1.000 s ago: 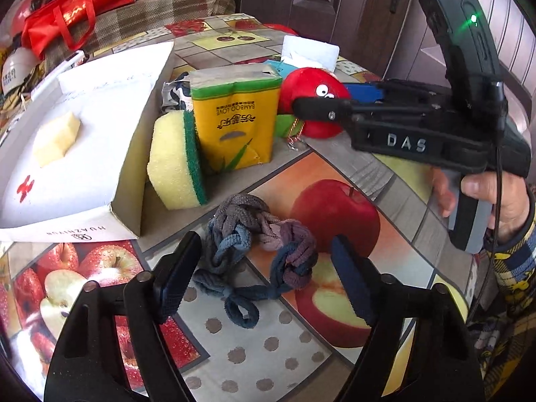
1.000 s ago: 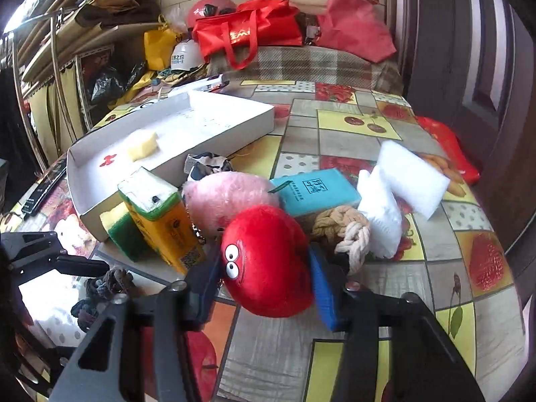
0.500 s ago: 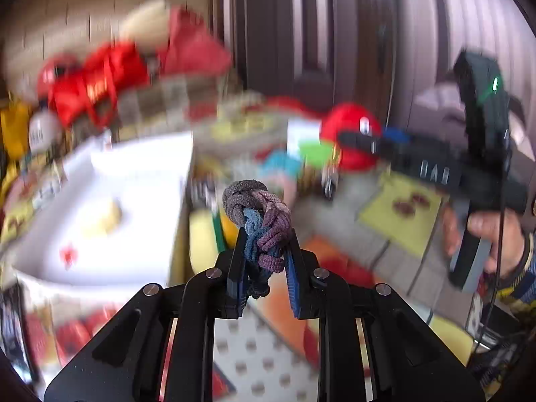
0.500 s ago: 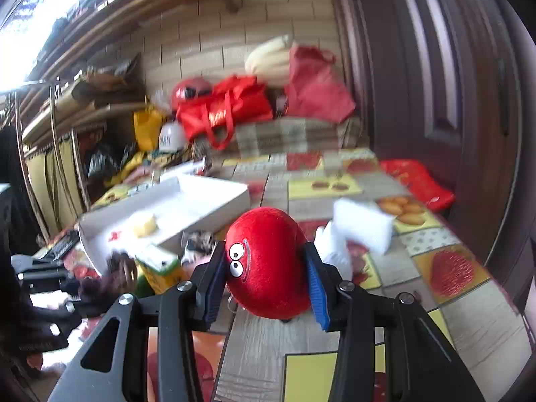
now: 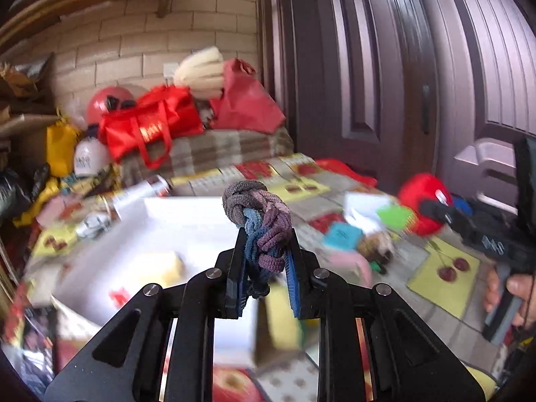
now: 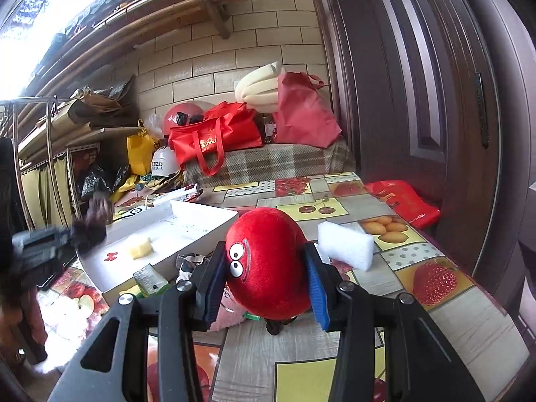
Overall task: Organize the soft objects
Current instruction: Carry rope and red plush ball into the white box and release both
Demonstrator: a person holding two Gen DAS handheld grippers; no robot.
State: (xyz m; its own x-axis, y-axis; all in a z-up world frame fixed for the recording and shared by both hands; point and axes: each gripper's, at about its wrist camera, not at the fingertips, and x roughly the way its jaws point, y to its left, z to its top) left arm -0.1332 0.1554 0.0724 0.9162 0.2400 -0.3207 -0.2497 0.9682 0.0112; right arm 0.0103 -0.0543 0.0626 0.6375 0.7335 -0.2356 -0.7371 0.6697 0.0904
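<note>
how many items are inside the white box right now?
1: a yellow sponge piece lying on the floor of the white box, toward its near-left end. The near wall may hide something small.

Both grippers share one build. The left gripper [image 5: 264, 261] has two matte black finger arms with triangular cut-outs, each carrying round silver screws, and blue ribbed pads line the inner faces of its fingertips [image 5: 290, 269]. The right gripper [image 6: 266, 276] has the same black arms, silver screws and blue pads. Seen from the left wrist camera, the right gripper's body is a black pistol-shaped housing with pale raised letters on its side, blurred beyond reading, and a grey handle below it. A thin dark cable hangs just beside that handle.
</note>
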